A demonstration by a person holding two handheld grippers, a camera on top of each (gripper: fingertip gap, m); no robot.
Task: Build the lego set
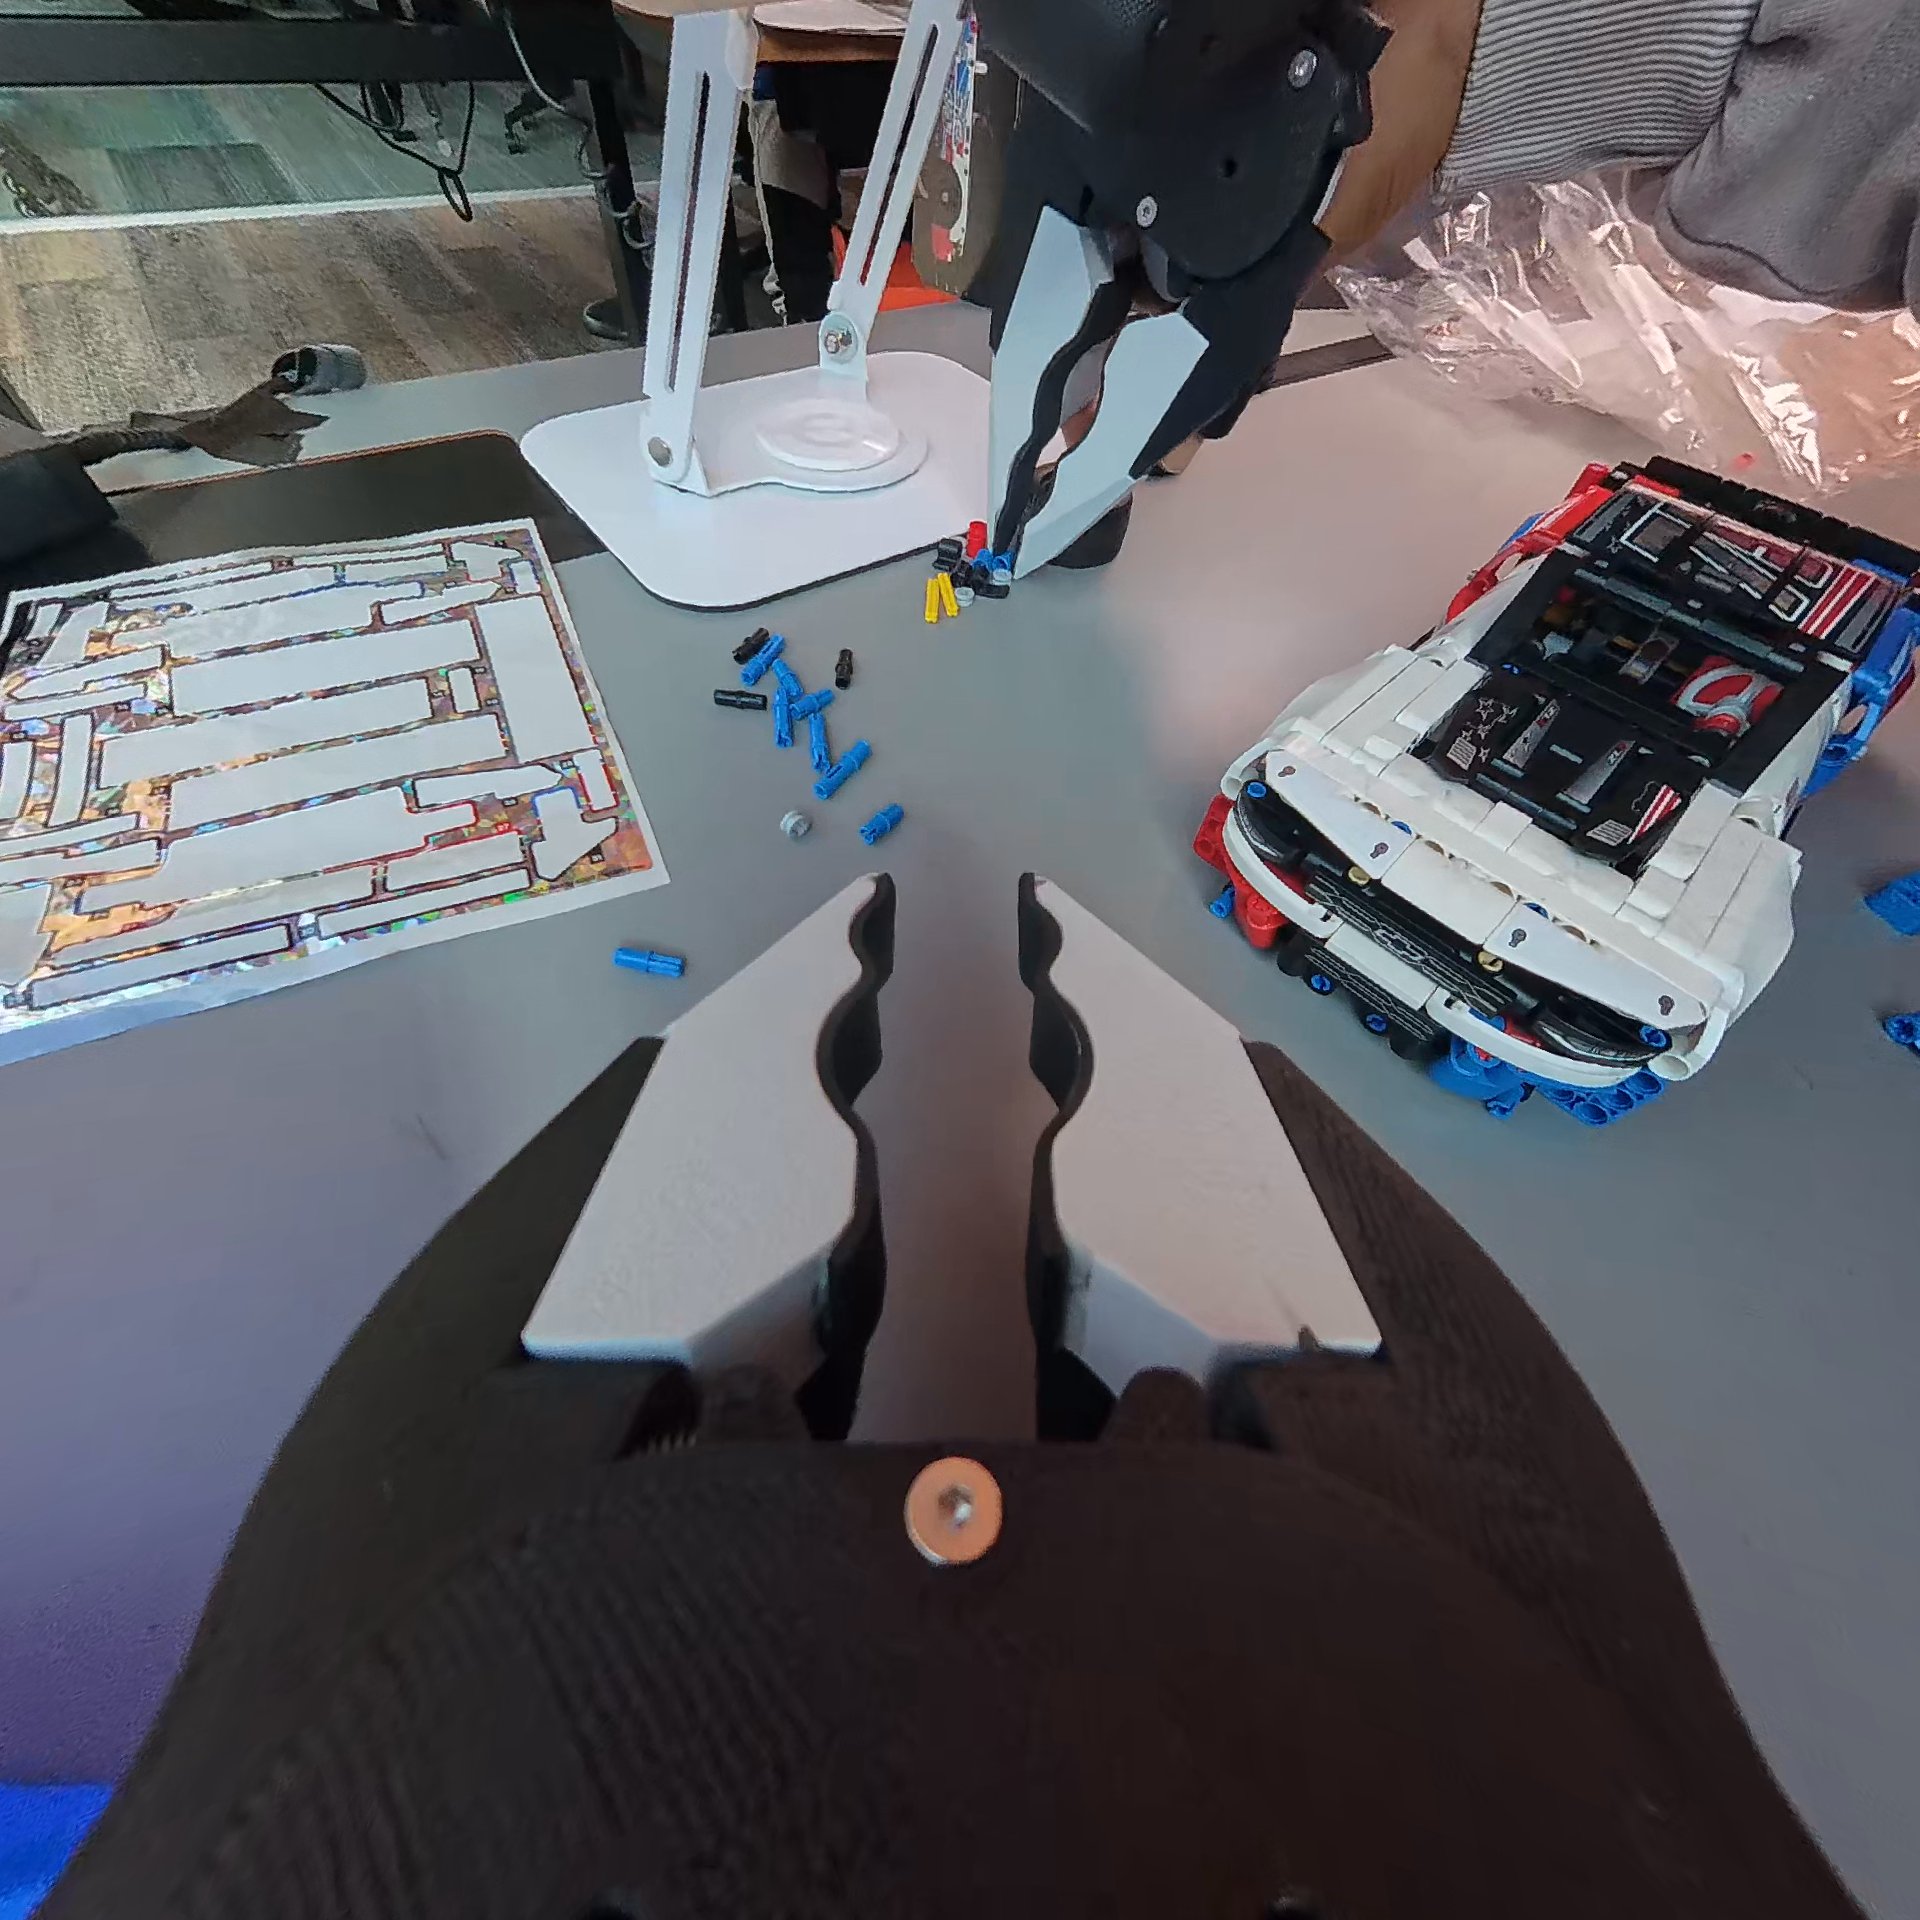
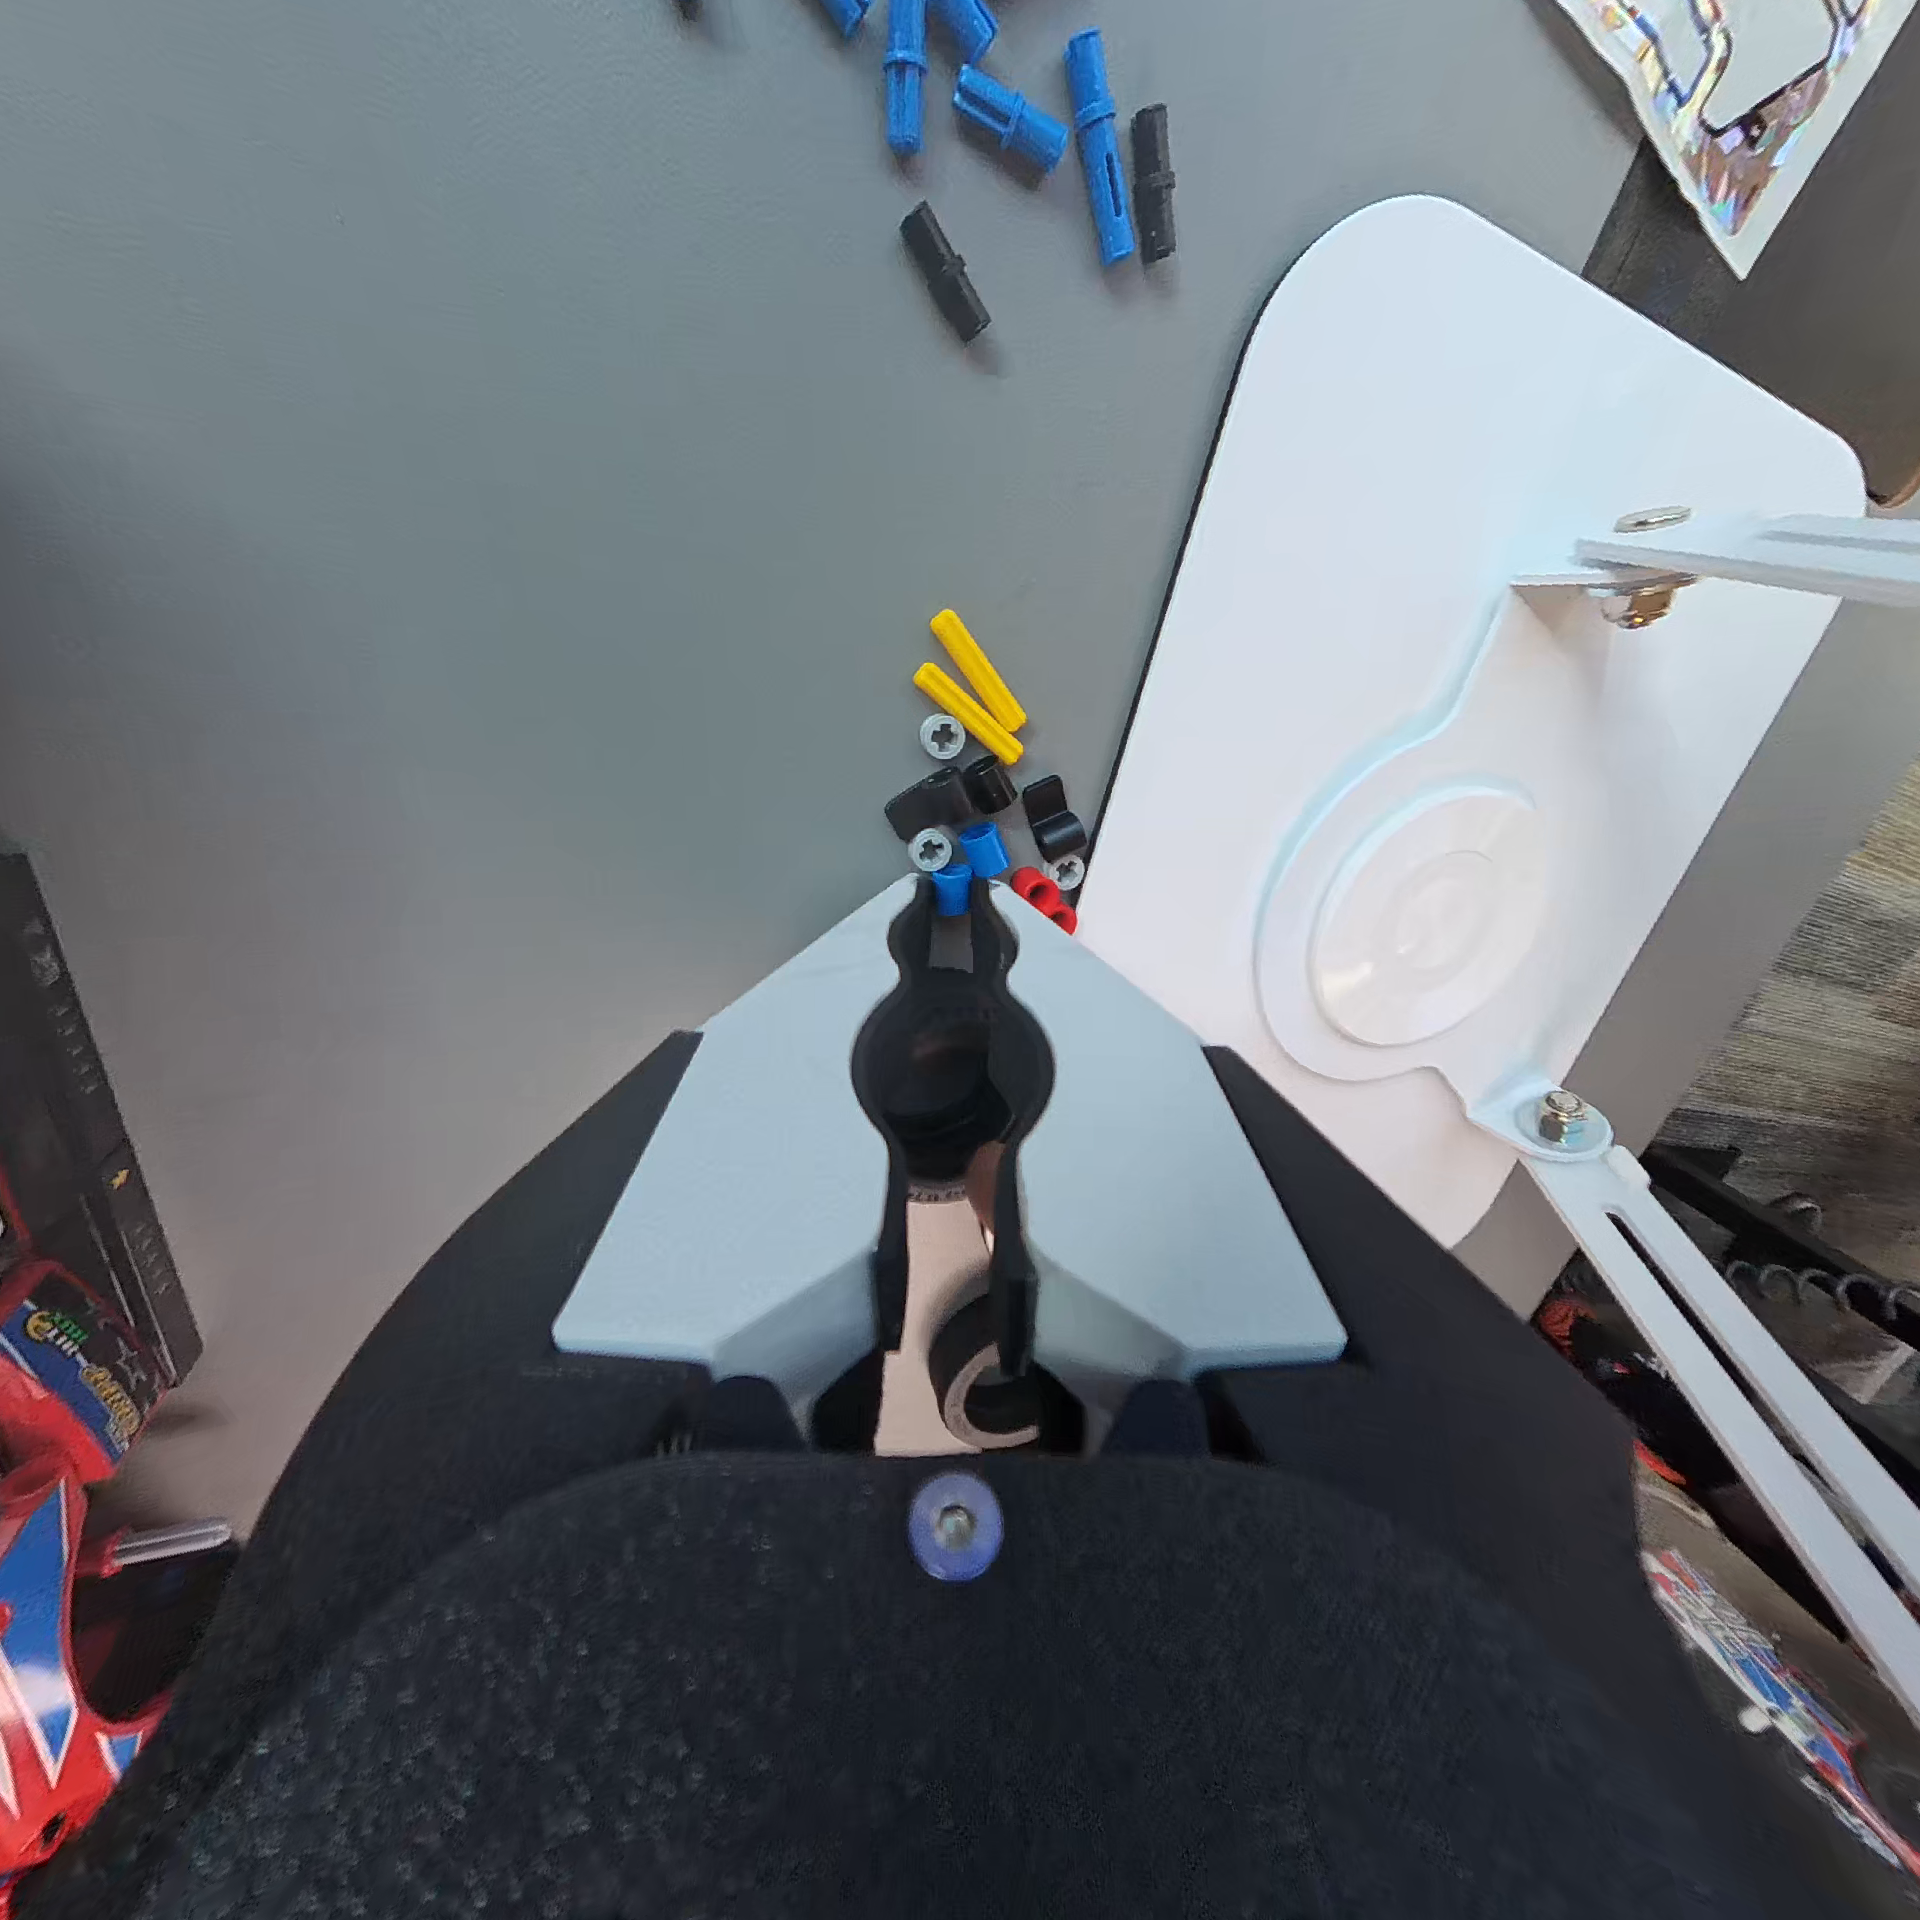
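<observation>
Your right gripper (image 2: 951, 894) pinches a tiny blue bush (image 2: 949, 891) by its tip; the slightest twist pops it loose. Left gripper (image 1: 956, 883) hangs narrowly parted, empty.

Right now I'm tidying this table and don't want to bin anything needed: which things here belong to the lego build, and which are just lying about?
Belongs to the build:
- lego car
- blue pins
- yellow axles
- small blue bush, pinched in the right gripper
- sticker sheet
- left gripper, open and empty

Lying about:
- white stand
- clear plastic bags, possibly the set's packaging
</observation>
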